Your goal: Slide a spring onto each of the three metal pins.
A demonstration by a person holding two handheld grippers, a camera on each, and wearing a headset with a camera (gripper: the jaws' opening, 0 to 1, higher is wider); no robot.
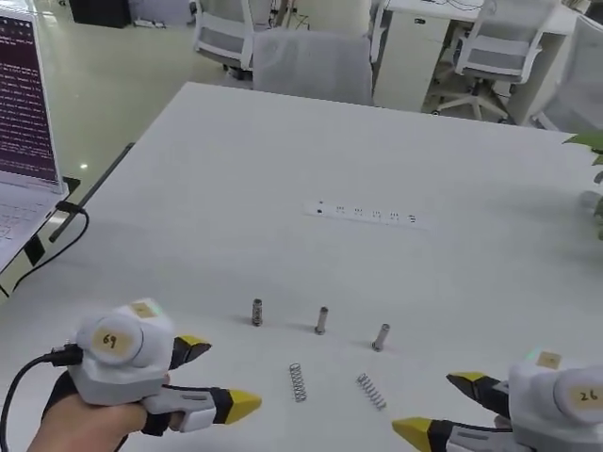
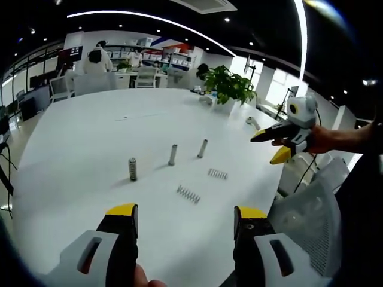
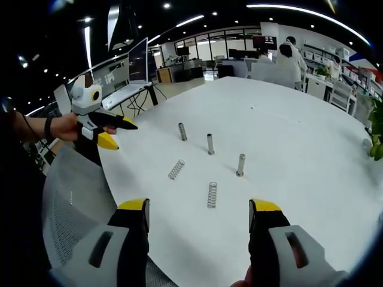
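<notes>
While both grippers are held open and empty over the near part of the table (image 1: pixel 236 169), 2 loose springs are seen lying flat between them. The left spring (image 1: pixel 298 381) is nearer to the left gripper (image 1: pixel 226 375), just to its right, and its long axis points away from the person, roughly toward the middle pin (image 1: pixel 321 320). The right spring (image 1: pixel 371 391) lies slanted, nearer to the right gripper (image 1: pixel 431 407). The left pin (image 1: pixel 257 312) seems already covered by a spring — the middle pin and the right pin (image 1: pixel 381 336) stand bare, just behind the loose springs. A pinch across the coils is judged to be needed next.
</notes>
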